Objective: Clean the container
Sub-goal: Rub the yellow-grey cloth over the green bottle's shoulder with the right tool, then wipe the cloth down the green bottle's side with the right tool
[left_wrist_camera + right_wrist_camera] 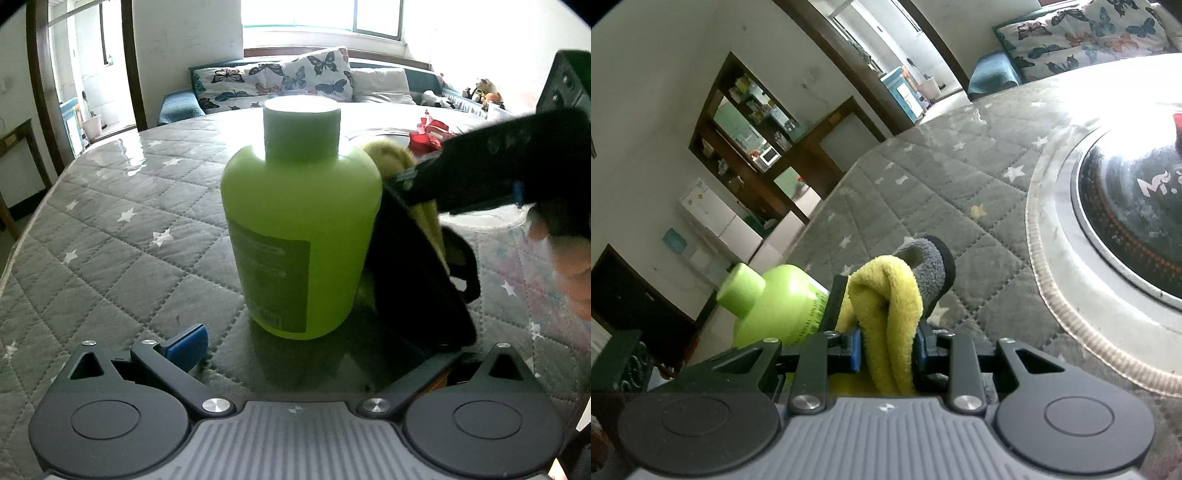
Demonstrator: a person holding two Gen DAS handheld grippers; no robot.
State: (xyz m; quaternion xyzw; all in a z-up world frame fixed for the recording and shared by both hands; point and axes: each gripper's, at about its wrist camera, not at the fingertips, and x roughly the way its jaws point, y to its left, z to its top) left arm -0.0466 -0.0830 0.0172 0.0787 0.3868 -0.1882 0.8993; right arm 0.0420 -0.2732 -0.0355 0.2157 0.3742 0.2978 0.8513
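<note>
A lime-green bottle (301,236) with a pale cap stands upright on the quilted grey table cover (110,229), just ahead of my left gripper (321,343). The left gripper is open and empty, its fingers (188,345) apart on either side of the bottle's base. My right gripper (886,350) is shut on a yellow and grey cloth (890,306). In the left wrist view the right gripper (436,184) presses the cloth (391,155) against the bottle's right shoulder. The bottle also shows in the right wrist view (775,302), to the left of the cloth.
A round black induction cooker (1137,218) in a pale ring sits on the table to the right. Red packaging (430,134) lies behind the bottle. A sofa with butterfly cushions (280,79) stands beyond the table. A dark wooden cabinet (757,155) is by the wall.
</note>
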